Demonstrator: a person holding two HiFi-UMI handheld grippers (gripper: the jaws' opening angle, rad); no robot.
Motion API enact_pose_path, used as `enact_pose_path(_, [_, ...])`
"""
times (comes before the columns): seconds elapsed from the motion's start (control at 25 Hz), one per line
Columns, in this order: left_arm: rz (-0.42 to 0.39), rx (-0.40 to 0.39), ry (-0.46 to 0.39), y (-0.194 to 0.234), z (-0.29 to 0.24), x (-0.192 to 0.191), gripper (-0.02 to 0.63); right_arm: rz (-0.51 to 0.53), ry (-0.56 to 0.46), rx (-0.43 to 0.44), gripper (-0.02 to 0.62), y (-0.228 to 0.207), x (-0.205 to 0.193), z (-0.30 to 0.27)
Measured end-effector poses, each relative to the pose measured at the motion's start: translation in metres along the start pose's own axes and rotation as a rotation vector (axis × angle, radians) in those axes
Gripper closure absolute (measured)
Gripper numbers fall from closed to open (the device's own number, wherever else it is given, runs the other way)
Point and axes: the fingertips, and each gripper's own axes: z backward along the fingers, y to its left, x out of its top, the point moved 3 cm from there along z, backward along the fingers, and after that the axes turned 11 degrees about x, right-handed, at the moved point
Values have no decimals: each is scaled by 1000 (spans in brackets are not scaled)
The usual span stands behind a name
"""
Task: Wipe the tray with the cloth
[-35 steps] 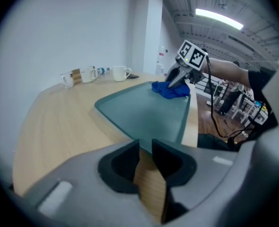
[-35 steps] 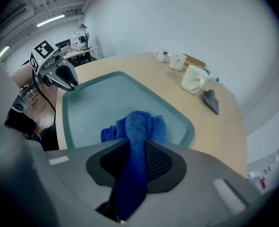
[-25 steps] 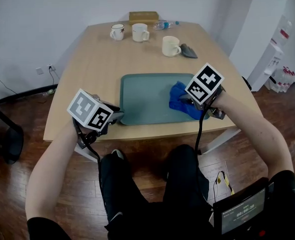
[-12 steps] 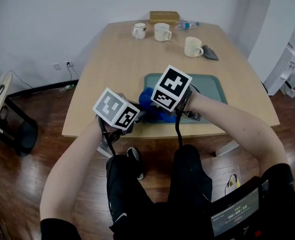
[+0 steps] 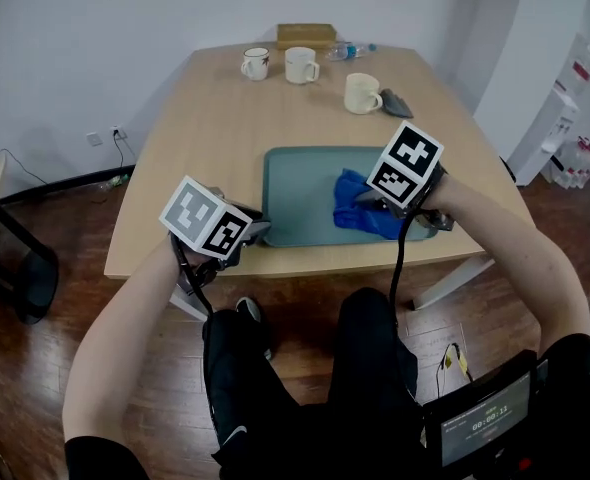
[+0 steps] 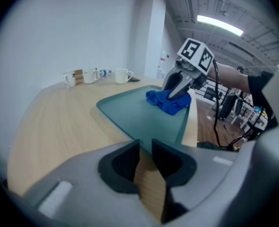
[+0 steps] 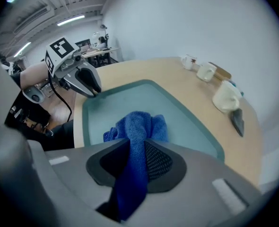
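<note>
A teal tray [image 5: 295, 188] lies on the wooden table near its front edge. A blue cloth [image 5: 353, 208] sits bunched on the tray's right half, also seen in the left gripper view [image 6: 168, 100]. My right gripper [image 5: 375, 208] is shut on the cloth [image 7: 137, 124], which runs up between its pads and spreads onto the tray [image 7: 130, 96]. My left gripper [image 5: 258, 230] is at the tray's near left corner, its tips closed on the rim [image 6: 139, 137]. The right gripper view shows the left gripper [image 7: 94, 90] bearing down on that corner.
Three white mugs [image 5: 257, 63] [image 5: 300, 65] [image 5: 363, 93] stand at the table's far end, with a wooden box [image 5: 306, 35], a plastic bottle [image 5: 350, 49] and a dark grey object [image 5: 397, 102]. The person's legs are under the table's front edge [image 5: 325, 263].
My right gripper dragged the cloth to the tray's left near corner, then back to its right half. The left gripper stayed on the tray's corner.
</note>
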Motion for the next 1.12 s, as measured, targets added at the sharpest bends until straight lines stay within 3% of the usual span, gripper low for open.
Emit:
enact_pose_path(0.2, [-1,16,-6,0,2,-2,521,-145,-6,-91,497,-45,-70,51])
enact_pose_path(0.32, [13,4,-13,-1,2,-1,522,-191,-47,-63,497,-42,-88,66])
enact_pose_path(0.44, [37,-10,-25,-2,0,1,523,-160,-34,-31,497,-22,-87,59])
enact_pose_path(0.6, [54,-8,-36,0,-2,1,525,-57,-21,19,497,12,-56,27])
enact_pose_path(0.96, [89,-13,-50,-1,-4,0,525,254,-33,142,497,99,65,-50])
enact_pose_path(1.12, [111,7,-72,3,-1,-7,532,318,-12,150,497,110,85,-67])
